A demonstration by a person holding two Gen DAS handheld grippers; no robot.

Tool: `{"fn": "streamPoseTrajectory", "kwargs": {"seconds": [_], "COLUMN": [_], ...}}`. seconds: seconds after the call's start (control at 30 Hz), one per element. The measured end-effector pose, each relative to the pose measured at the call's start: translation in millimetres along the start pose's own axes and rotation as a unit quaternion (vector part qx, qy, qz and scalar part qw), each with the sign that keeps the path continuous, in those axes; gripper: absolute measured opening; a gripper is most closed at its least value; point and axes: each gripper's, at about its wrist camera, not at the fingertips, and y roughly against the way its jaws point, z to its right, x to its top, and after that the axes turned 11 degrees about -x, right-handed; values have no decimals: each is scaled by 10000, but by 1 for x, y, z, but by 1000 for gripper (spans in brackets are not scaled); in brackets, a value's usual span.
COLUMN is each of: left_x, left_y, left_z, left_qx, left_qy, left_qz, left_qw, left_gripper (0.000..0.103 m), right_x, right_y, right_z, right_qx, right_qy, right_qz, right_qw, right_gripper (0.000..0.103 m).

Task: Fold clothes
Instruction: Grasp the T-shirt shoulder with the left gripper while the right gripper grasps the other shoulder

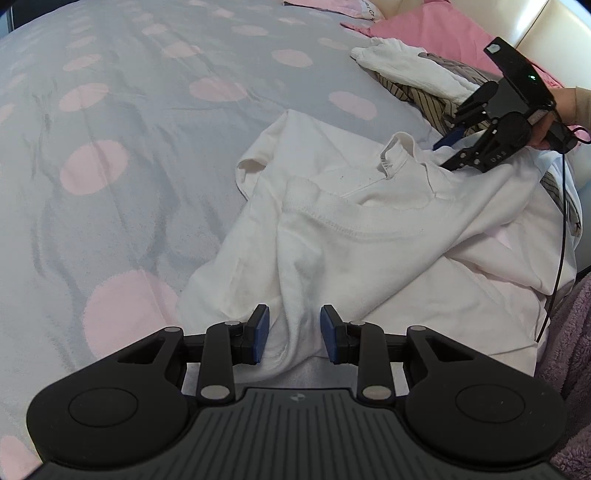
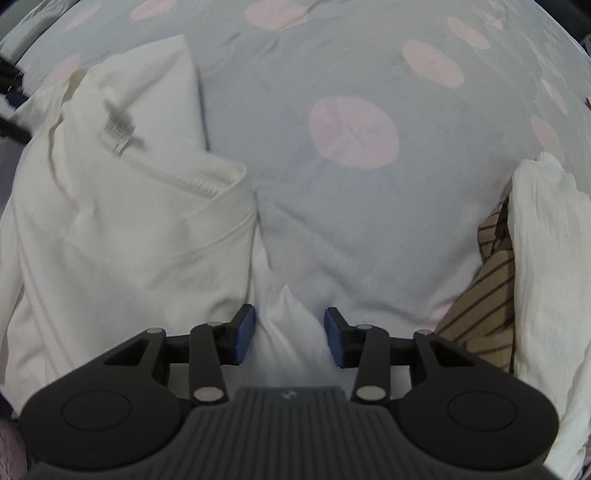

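A crumpled white T-shirt (image 1: 369, 240) lies on a grey bed sheet with pink dots (image 1: 147, 110), collar (image 1: 391, 155) turned up. My left gripper (image 1: 295, 334) points down at the shirt's near edge, its blue pads pinching a raised ridge of the cloth. Farther right, my right gripper (image 1: 448, 153), held by a person's hand (image 1: 561, 107), meets the shirt beside the collar. In the right wrist view, a peak of the white T-shirt (image 2: 110, 240) is squeezed between the pads of my right gripper (image 2: 290, 336), with the neck label (image 2: 118, 129) to the left.
A pile of other clothes sits at the far right: a white crinkled garment (image 1: 406, 70) over a brown striped one (image 1: 417, 96), also visible as the striped garment (image 2: 484, 314). Pink pillows (image 1: 424, 26) lie behind it. A purple fleece (image 1: 569, 332) and a black cable (image 1: 561, 221) run along the right edge.
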Motion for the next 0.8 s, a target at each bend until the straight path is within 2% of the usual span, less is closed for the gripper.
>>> {"fn": "streamPoseTrajectory", "kwargs": {"seconds": [0.27, 0.3, 0.4, 0.53, 0.57, 0.6, 0.63, 0.67, 0.7, 0.8], "left_x": [-5, -5, -5, -6, -6, -6, -6, -6, -6, -4], "left_y": [7, 8, 9, 0, -2, -4, -5, -5, -5, 1], "left_z": [0, 0, 0, 2, 2, 1, 0, -1, -2, -4], "left_qx": [-131, -159, -278, -250, -219, -199, -156, -94, -30, 67], "left_qy": [-91, -119, -165, -358, -412, -424, -411, -409, -414, -313], "left_qz": [-20, -26, -17, -153, -173, -207, -254, -263, -255, -133], "left_qw": [9999, 9998, 9995, 9989, 9988, 9987, 9987, 9988, 9988, 9994], "left_gripper": [30, 31, 45, 45, 44, 40, 29, 23, 16, 7], "right_x": [-3, -2, -2, -1, -2, -4, -5, -7, -8, -13], "right_y": [11, 14, 19, 5, 5, 4, 5, 10, 14, 33], "right_z": [32, 36, 47, 38, 32, 27, 22, 19, 15, -1], "right_qx": [459, 492, 544, 566, 506, 447, 390, 341, 293, -94], "right_qy": [-555, -594, -719, -487, -424, -360, -311, -298, -284, -97], "right_qz": [-50, -22, 10, -275, -232, -189, -150, -118, -87, 73], "right_qw": [9974, 9970, 9959, 9968, 9975, 9982, 9986, 9989, 9991, 9999], "right_gripper": [47, 47, 46, 40, 40, 38, 31, 25, 14, 9]}}
